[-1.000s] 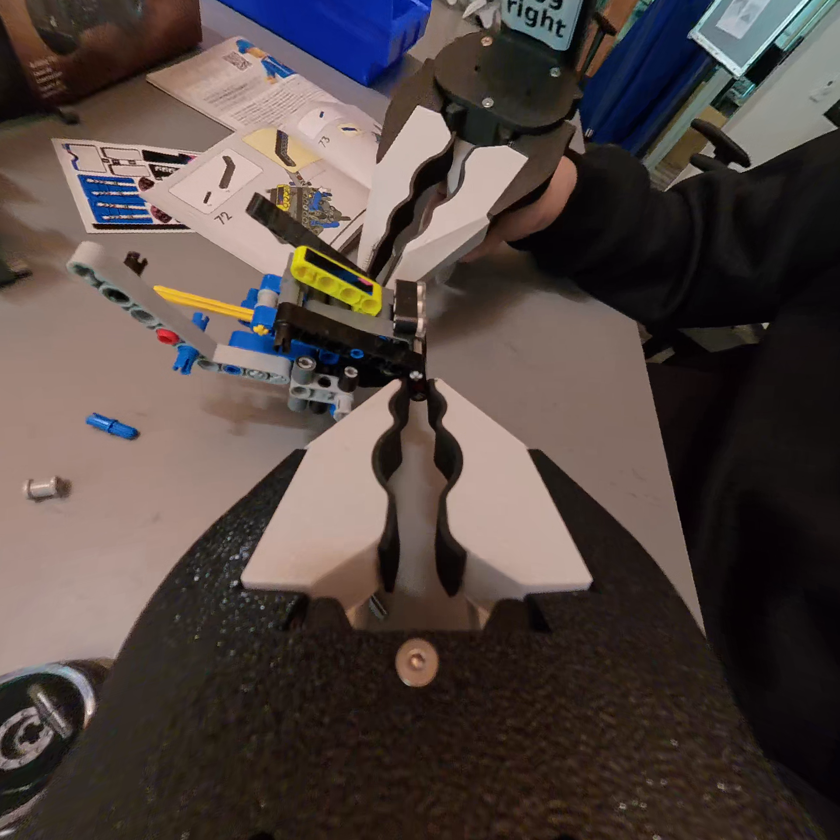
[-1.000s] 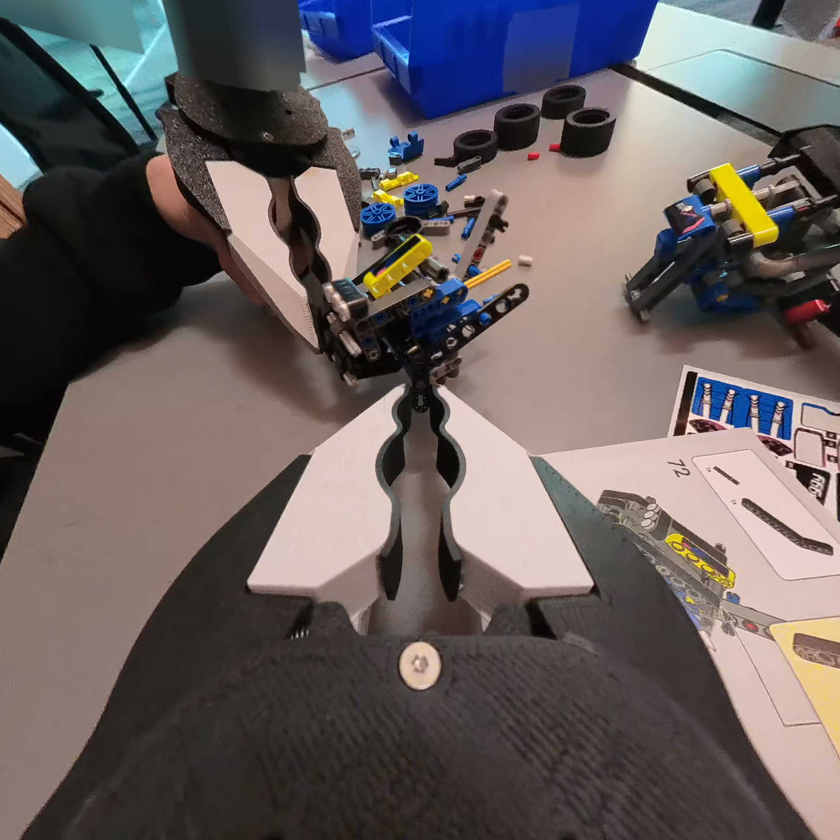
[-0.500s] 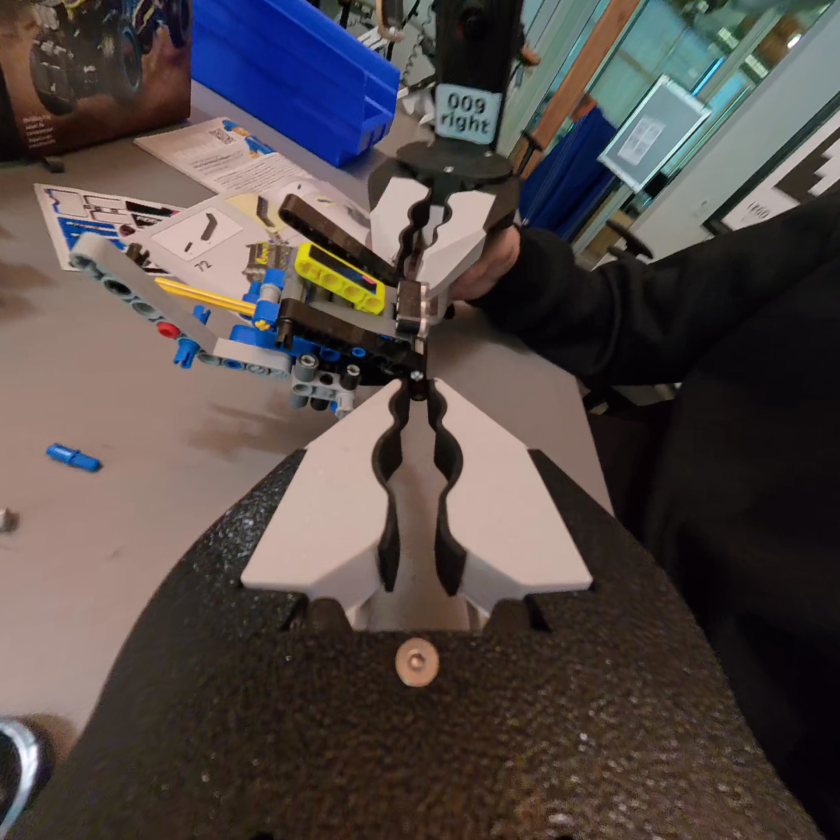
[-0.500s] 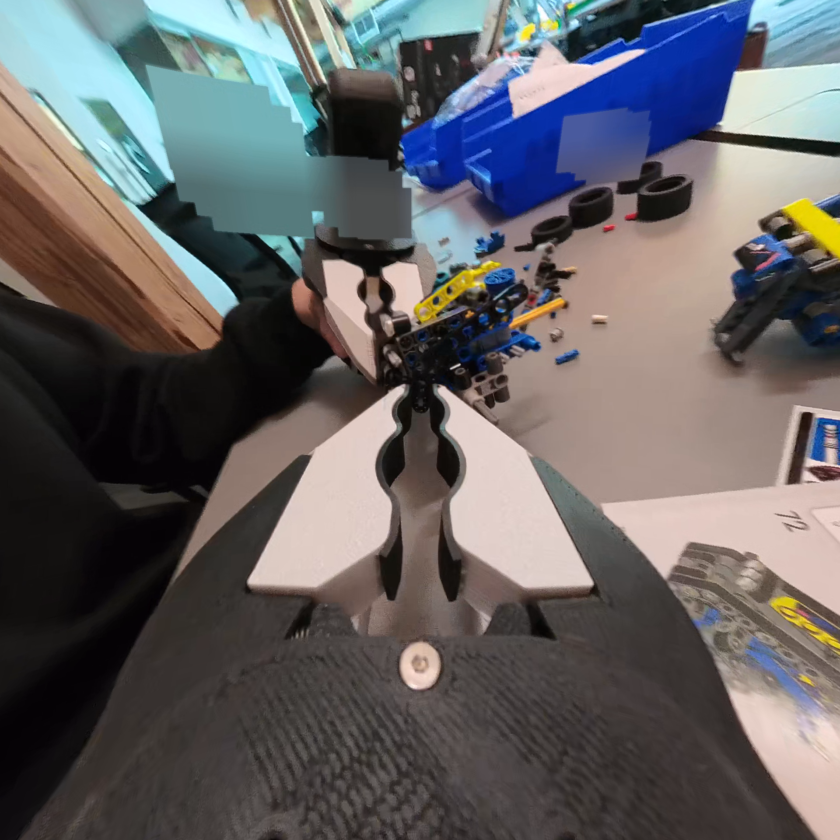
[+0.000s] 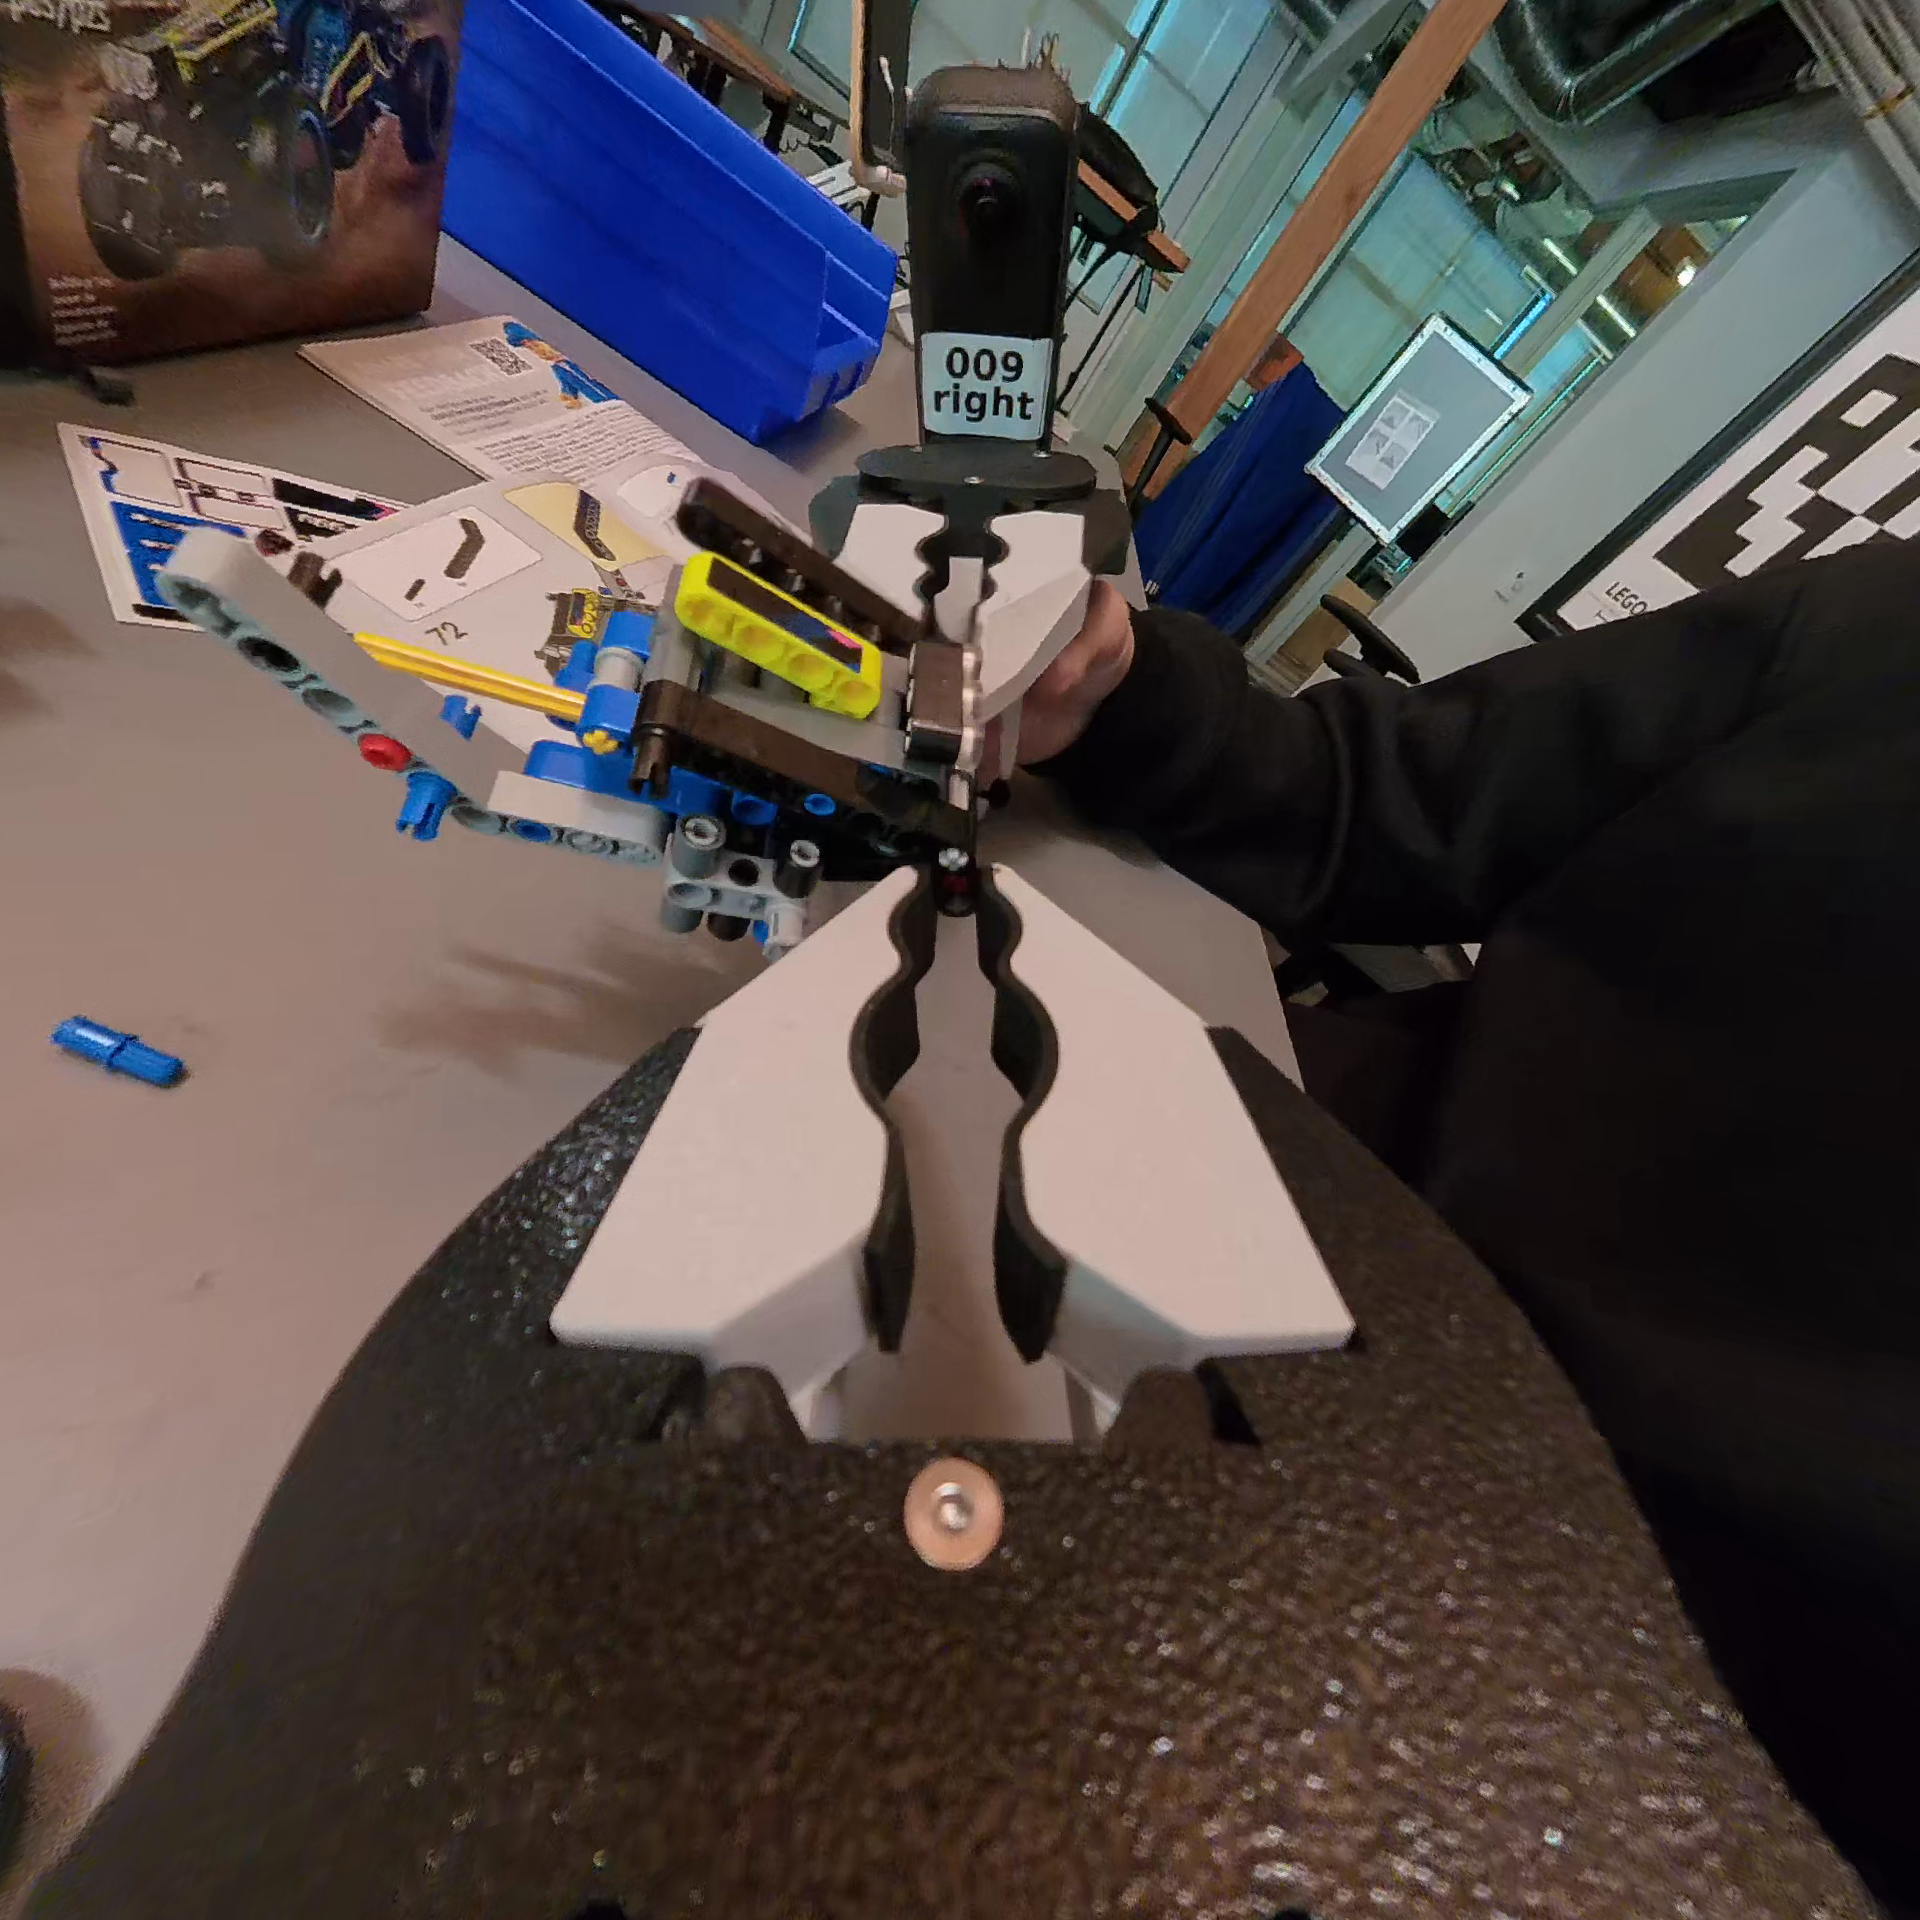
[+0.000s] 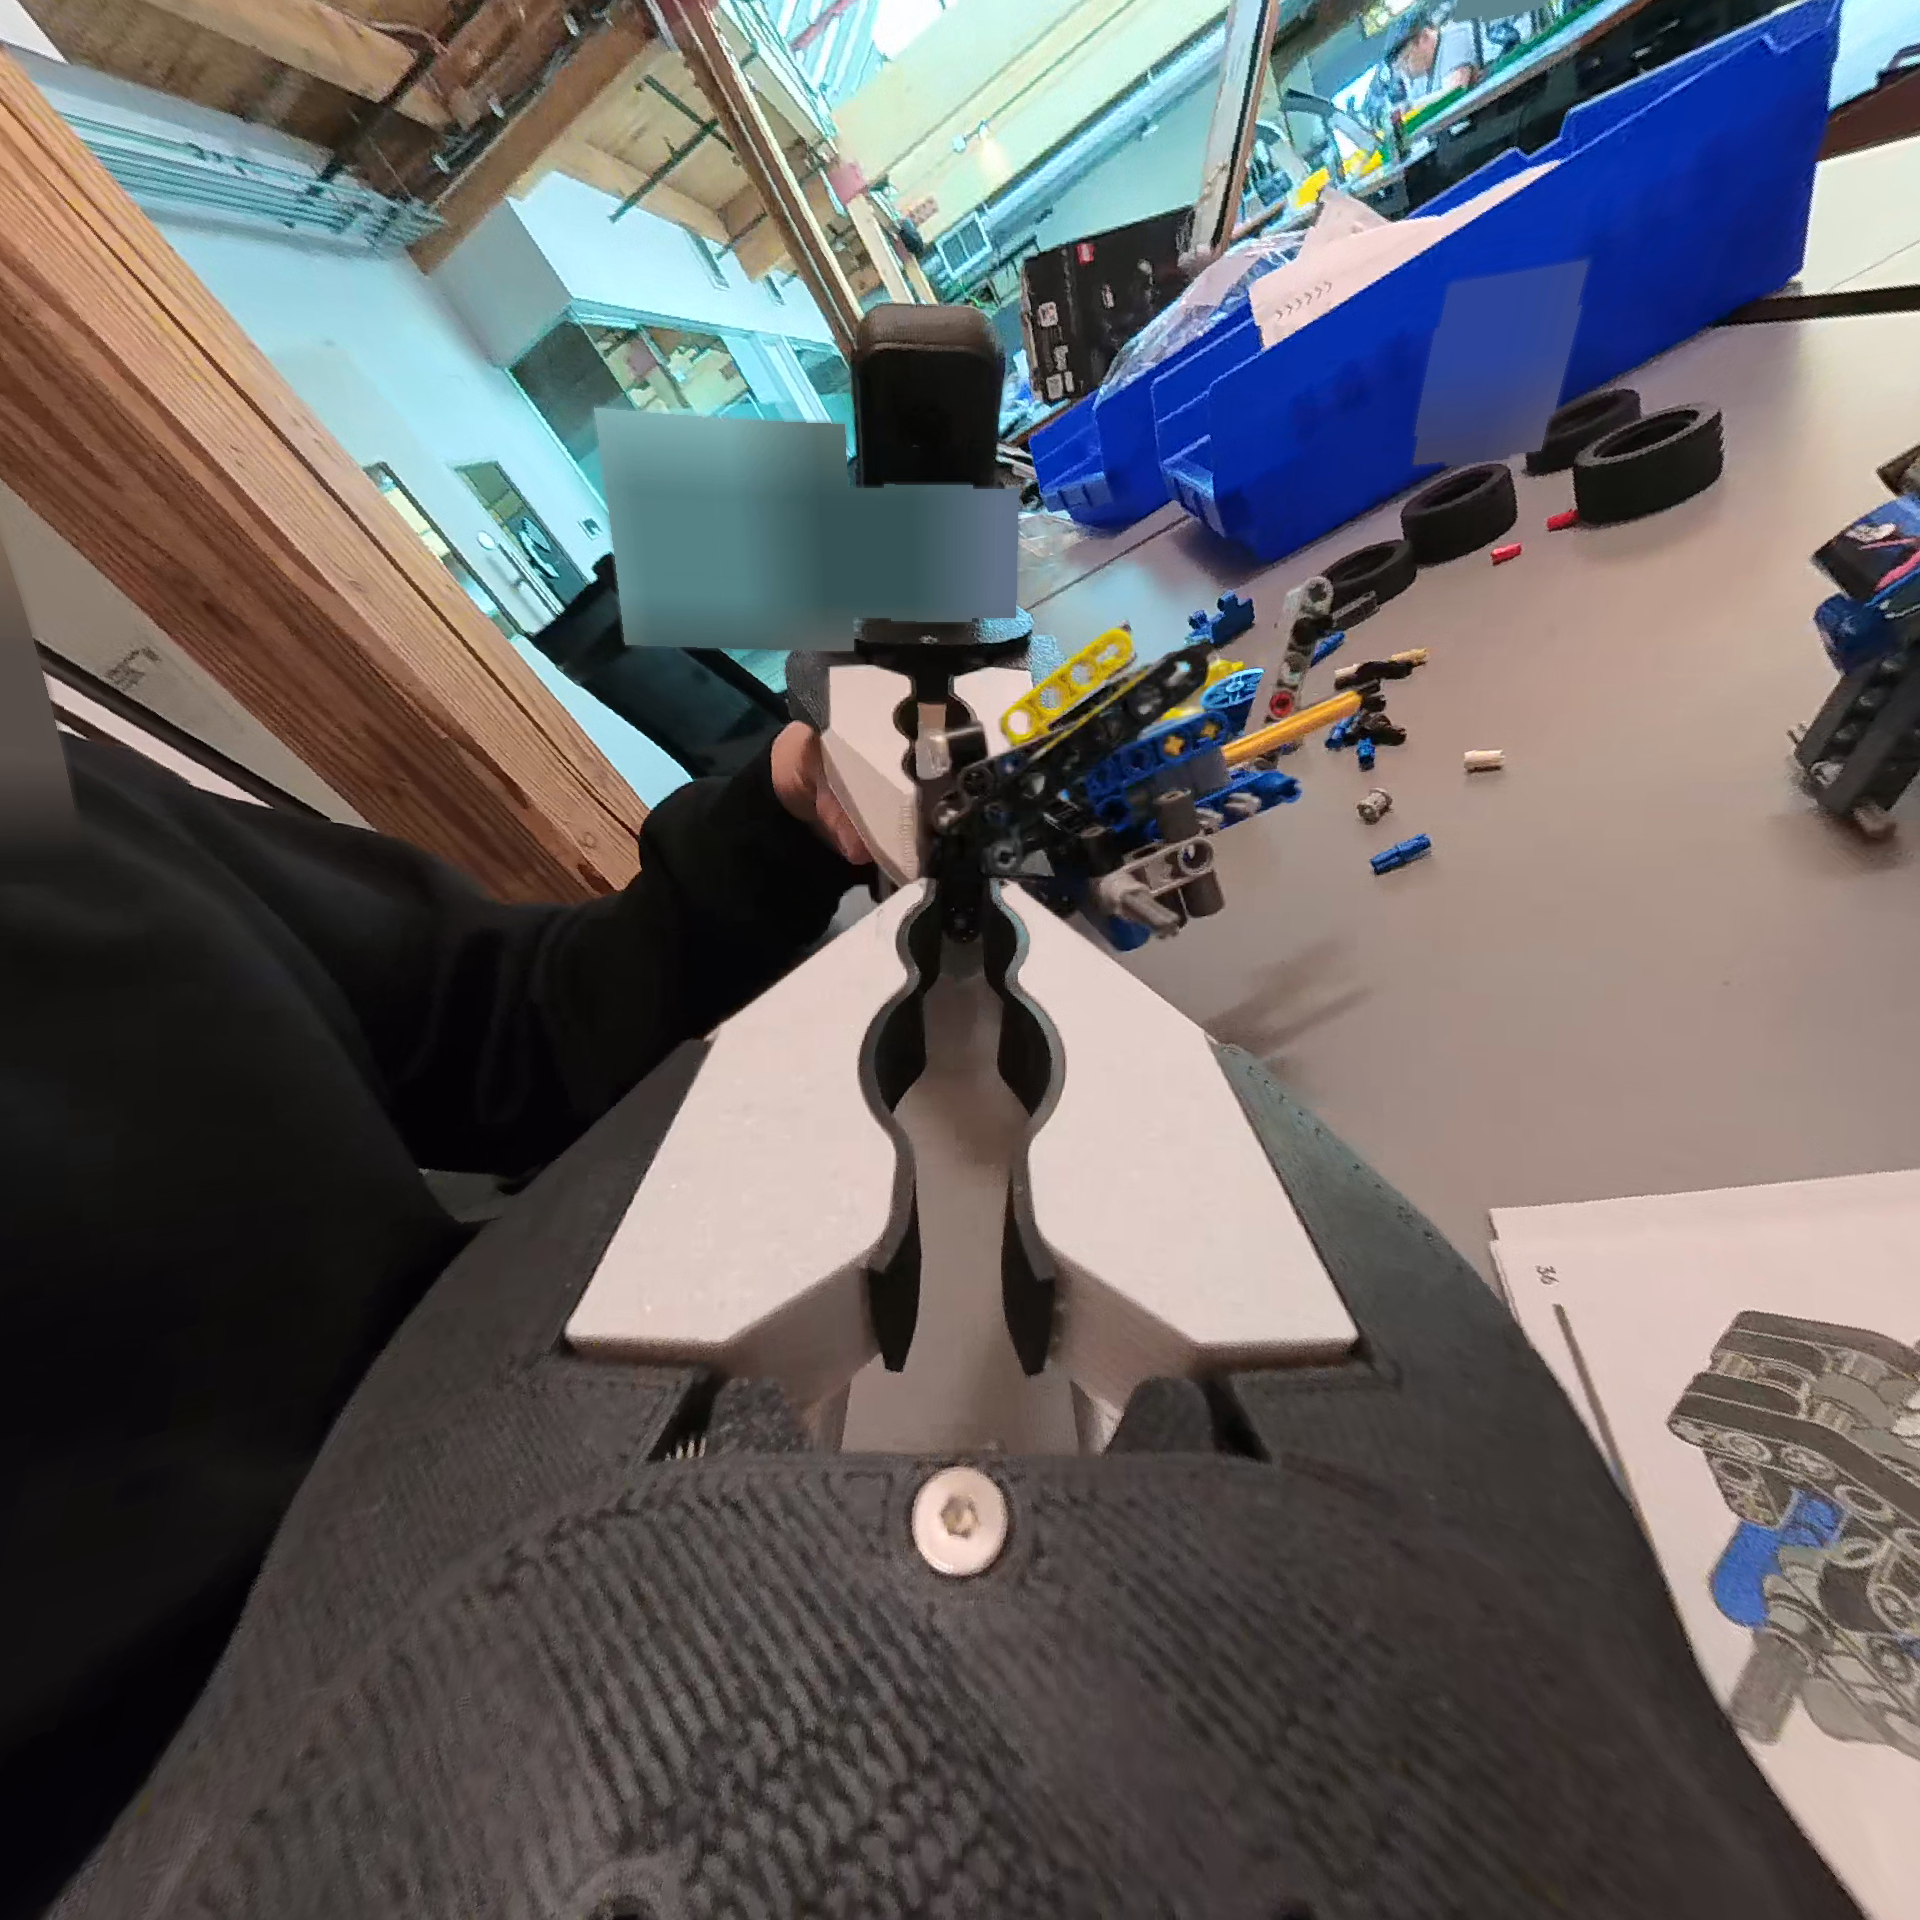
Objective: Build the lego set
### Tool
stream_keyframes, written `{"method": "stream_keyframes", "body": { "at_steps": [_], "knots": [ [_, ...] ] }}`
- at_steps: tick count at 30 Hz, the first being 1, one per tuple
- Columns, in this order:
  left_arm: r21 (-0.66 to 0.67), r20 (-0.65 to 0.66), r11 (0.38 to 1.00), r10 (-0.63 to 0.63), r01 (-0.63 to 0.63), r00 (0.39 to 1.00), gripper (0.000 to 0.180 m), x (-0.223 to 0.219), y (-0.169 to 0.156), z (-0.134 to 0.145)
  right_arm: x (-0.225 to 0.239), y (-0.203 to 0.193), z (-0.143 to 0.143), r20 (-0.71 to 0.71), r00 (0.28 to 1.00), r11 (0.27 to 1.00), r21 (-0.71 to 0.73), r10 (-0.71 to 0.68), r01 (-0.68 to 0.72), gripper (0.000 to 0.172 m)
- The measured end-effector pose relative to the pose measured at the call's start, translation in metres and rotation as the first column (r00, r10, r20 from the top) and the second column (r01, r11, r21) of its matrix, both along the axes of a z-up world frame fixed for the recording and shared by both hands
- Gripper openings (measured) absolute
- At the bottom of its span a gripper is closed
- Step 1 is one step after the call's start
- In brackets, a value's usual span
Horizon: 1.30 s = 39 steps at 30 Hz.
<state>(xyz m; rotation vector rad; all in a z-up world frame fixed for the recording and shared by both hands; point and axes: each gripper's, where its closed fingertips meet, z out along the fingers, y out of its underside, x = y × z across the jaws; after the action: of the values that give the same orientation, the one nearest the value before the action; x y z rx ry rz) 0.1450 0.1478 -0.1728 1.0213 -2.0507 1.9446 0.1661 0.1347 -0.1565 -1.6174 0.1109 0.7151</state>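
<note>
Both clamped on one end of the brick assembly point(image 5: 727, 748), held clear above the counter point(image 5: 260, 1195): left gripper point(image 5: 954, 891) from below, right gripper point(image 6: 958, 914) opposite, long axis running away sideways from both.

Even, bright daylight falls from big windows point(image 6: 644, 281) behind; soft smeared shadows lie on the grey table point(image 5: 312, 1195); wide-angle bending curves the edges; the booklet point(image 6: 1787, 1507) at the corner is blurred; glare is slight.
</note>
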Motion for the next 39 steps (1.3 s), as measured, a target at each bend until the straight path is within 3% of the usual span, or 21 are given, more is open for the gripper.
{"method": "stream_keyframes", "body": {
  "at_steps": [10, 19, 22, 24, 26, 28, 31, 34, 39],
  "knots": [
    [-0.089, -0.028, 0.996, -0.021, 0.019, 0.999, 0.004, -0.002, -0.004, 0.009, -0.002, -0.002, 0.012, -0.032, 0.999, 0.996, 0.091, 0.026, -0.023, 0.004],
    [-0.062, -0.007, 0.998, -0.002, 0.001, 1.000, 0.004, 0.000, -0.004, 0.009, -0.003, 0.000, 0.015, -0.013, 1.000, 0.994, 0.111, 0.024, -0.023, 0.005],
    [-0.028, 0.003, 1.000, 0.013, -0.013, 1.000, 0.004, 0.002, -0.002, 0.006, -0.001, 0.002, 0.011, 0.084, 0.996, 0.996, 0.084, -0.014, 0.007, 0.005],
    [-0.022, 0.012, 1.000, 0.016, -0.016, 1.000, 0.004, 0.002, -0.002, 0.006, -0.001, 0.002, 0.012, 0.223, 0.973, 0.996, 0.079, -0.053, 0.036, 0.005],
    [0.071, 0.018, 0.997, 0.014, -0.015, 1.000, 0.004, 0.001, 0.000, -0.003, 0.007, -0.002, 0.018, 0.422, 0.896, 0.990, 0.091, -0.135, 0.106, 0.005],
    [0.235, 0.018, 0.972, 0.005, -0.010, 1.000, 0.004, -0.004, 0.006, -0.016, 0.022, -0.008, 0.025, 0.529, 0.817, 0.974, 0.122, -0.228, 0.193, 0.004],
    [0.519, -0.016, 0.853, -0.039, 0.042, 0.999, 0.004, -0.020, 0.019, -0.037, 0.021, -0.010, 0.016, 0.526, 0.830, 0.982, 0.088, -0.187, 0.166, 0.004],
    [0.773, -0.087, 0.625, -0.062, 0.106, 0.994, 0.004, -0.040, 0.039, -0.054, 0.002, -0.007, -0.004, 0.488, 0.872, 0.999, -0.016, -0.028, 0.042, 0.004],
    [0.883, -0.294, 0.319, -0.195, 0.344, 0.936, 0.004, -0.065, 0.042, -0.048, -0.013, -0.011, -0.030, 0.458, 0.881, 0.984, -0.173, 0.116, -0.040, 0.004]
  ]
}}
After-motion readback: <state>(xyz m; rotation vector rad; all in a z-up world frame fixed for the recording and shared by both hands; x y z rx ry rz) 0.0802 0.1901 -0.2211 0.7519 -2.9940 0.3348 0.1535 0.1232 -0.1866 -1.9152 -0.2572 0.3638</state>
